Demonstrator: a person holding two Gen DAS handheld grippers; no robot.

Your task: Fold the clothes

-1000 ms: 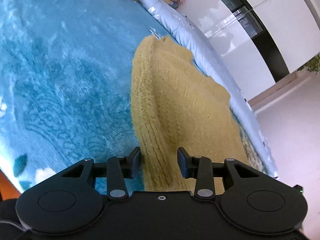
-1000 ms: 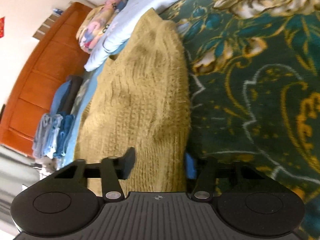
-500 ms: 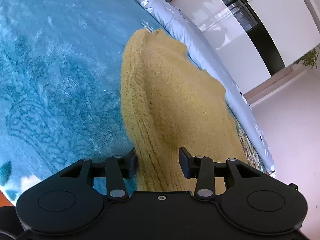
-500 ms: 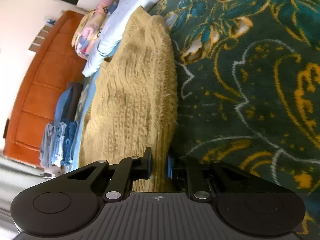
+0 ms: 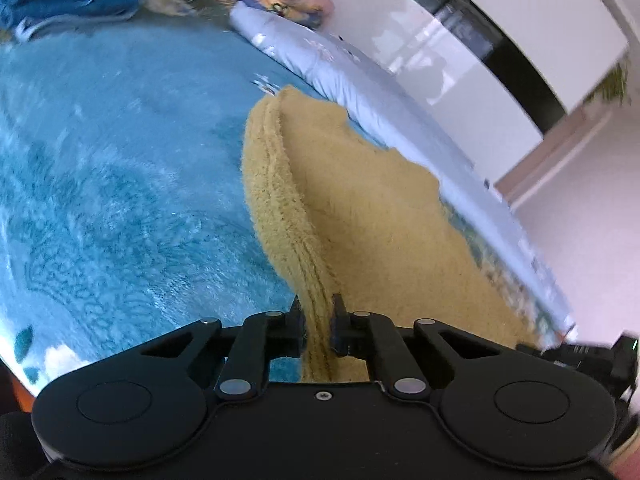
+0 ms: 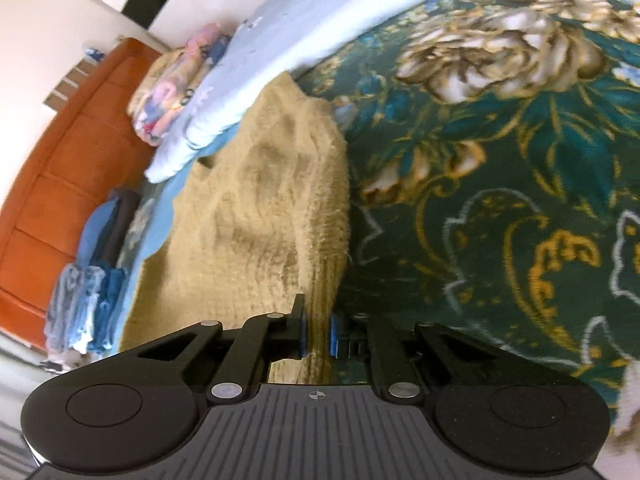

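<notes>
One mustard knit sweater [image 5: 360, 208] lies on the bed, partly on the blue plush blanket [image 5: 120, 184] and partly on the dark green floral bedspread [image 6: 500, 200], with its near edge raised off the surface. The left hand-held gripper [image 5: 317, 322] is clamped on the thick ribbed edge, and the right hand-held gripper [image 6: 317, 334] is clamped on the opposite side's edge, so both near corners look held. To fold well, I judge the two should lift together at an even height, keep the knit taut between them, and carry the near edge toward the far end beside the pale blue rolled quilt [image 5: 360, 92], so the layers land square. Counted: one sweater, two hand-held grippers, one stack of folded blue clothes [image 6: 88, 280], one floral bundle [image 6: 176, 80].
</notes>
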